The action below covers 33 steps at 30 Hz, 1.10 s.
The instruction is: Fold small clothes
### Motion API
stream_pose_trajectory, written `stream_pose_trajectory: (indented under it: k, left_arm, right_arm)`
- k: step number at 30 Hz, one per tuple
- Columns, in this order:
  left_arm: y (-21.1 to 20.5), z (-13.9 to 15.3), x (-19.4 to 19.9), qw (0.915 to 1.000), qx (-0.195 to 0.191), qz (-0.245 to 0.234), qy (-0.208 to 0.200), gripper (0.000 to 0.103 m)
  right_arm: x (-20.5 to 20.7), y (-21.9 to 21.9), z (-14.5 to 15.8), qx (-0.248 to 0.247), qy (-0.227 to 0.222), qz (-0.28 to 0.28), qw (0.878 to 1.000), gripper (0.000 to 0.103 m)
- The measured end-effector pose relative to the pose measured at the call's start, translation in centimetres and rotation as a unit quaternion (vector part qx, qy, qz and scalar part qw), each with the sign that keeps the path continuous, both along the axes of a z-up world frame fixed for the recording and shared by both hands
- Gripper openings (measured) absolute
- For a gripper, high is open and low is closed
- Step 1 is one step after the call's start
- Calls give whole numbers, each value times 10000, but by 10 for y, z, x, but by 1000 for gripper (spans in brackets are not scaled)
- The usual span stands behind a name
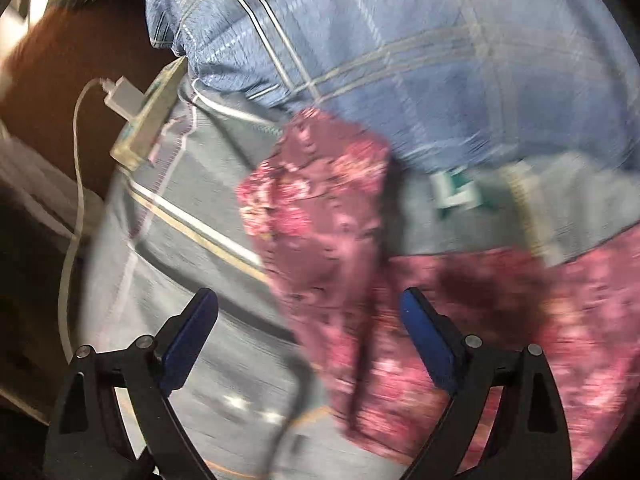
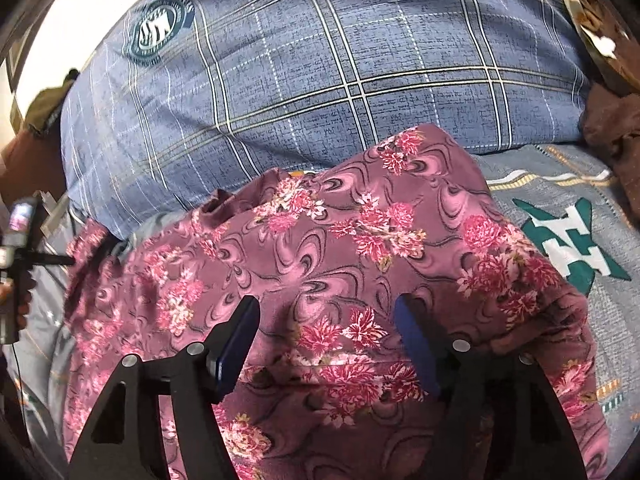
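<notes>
The right gripper (image 2: pixel 326 316) stands with its jaws wide apart, the blue pads (image 2: pixel 236 344) clear of the cloth and nothing pinched between them; it points down at the maroon floral garment (image 2: pixel 340 240), which lies spread directly under and ahead of it. That garment covers the middle of the right wrist view, its far edge lying against the blue plaid pillow (image 2: pixel 320 68), and its right edge stopping just beside a green and white emblem (image 2: pixel 572 240) printed on the grey bedsheet (image 2: pixel 612 320). At the left rim of that view the other handheld device (image 2: pixel 18 240) shows, blurred, with fingers around it. A brown cloth (image 2: pixel 612 128) sits at the right rim, near the pillow's corner. The left gripper (image 1: pixel 308 300) is likewise open, its two blue pads (image 1: pixel 424 332) well apart with no cloth between them; the left wrist picture is smeared, so fine detail is lost. Below and ahead of it a narrow part of the floral garment (image 1: pixel 320 220) runs away toward the plaid pillow (image 1: pixel 400 48), and a wider part spreads out to the right. The grey bedsheet (image 1: pixel 180 208) shows bare to the left of the garment. At the bed's left edge lie a white charger plug (image 1: pixel 122 98) with its cable and a pale flat box (image 1: pixel 150 116), touching each other.
</notes>
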<state>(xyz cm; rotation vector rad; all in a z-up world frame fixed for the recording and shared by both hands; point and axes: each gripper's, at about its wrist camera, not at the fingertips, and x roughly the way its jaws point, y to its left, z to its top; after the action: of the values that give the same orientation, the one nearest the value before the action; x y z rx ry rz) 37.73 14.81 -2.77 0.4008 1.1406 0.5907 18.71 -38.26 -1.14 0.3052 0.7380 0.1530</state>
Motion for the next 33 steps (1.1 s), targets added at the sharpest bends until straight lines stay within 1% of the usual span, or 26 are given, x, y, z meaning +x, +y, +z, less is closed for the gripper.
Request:
stream_pose_trajectory:
  k: [2, 3, 4, 6, 7, 8, 9, 10, 11, 13, 15, 18, 20, 22, 23, 26, 28, 30, 33]
  left_arm:
    - [-2, -16, 9, 9983, 510, 36, 292, 94]
    - [0, -17, 5, 9974, 620, 31, 359, 94]
    - [0, -25, 10, 9956, 797, 83, 477, 94]
    - [3, -43, 19, 9909, 1134, 220, 687, 88]
    - [7, -44, 21, 9900, 1168, 256, 746, 74]
    - [12, -48, 24, 9901, 1089, 341, 815, 54]
    - [18, -47, 25, 9919, 866, 462, 810, 44]
    - [26, -43, 23, 9947, 374, 646, 702, 24]
    - [30, -38, 21, 9956, 140, 732, 567, 15]
    - [32, -25, 15, 9969, -45, 742, 271, 6]
    - [30, -8, 6, 9972, -268, 695, -30, 6]
    - [19, 23, -9, 9940, -798, 533, -519, 5]
    - [5, 48, -25, 9896, -1168, 304, -788, 5]
    - [-11, 64, -37, 9853, -1429, 93, -936, 5]
    - [-23, 75, -45, 9817, -1611, -74, -1011, 5]
    - [-67, 96, -64, 9735, -1906, -571, -1130, 5]
    - [-88, 102, -72, 9665, -2150, -799, -1153, 5]
    - [-107, 100, -75, 9544, -2618, -1021, -1011, 5]
    - [-143, 93, -79, 9401, -3041, -1327, -779, 5]
  right_arm:
    - [-2, -5, 0, 191, -35, 15, 9998, 72]
    - [-2, -6, 0, 261, -47, 21, 9996, 72]
    - [-2, -8, 0, 352, -64, 29, 9994, 72]
    - [-2, -10, 0, 458, -83, 40, 9989, 72]
    - [-2, -11, 0, 504, -94, 44, 9987, 72]
    - [-2, -12, -1, 546, -105, 47, 9984, 72]
    - [-2, -12, -1, 572, -113, 50, 9983, 72]
    - [-2, -13, 0, 602, -121, 53, 9981, 72]
    - [-2, -13, -1, 636, -131, 57, 9979, 72]
    - [-2, -15, -1, 709, -146, 63, 9974, 72]
    - [-2, -17, -2, 769, -158, 66, 9969, 72]
    - [-4, -18, -2, 810, -176, 67, 9965, 72]
    - [-4, -19, -2, 820, -181, 66, 9964, 72]
    - [-4, -19, -2, 836, -186, 68, 9963, 72]
    - [-4, -19, -2, 840, -186, 68, 9963, 72]
    - [-5, -20, -2, 873, -198, 69, 9960, 72]
    - [-5, -20, -2, 886, -203, 70, 9958, 72]
    - [-6, -21, -2, 902, -209, 64, 9957, 72]
    - [-6, -22, -2, 918, -215, 65, 9955, 72]
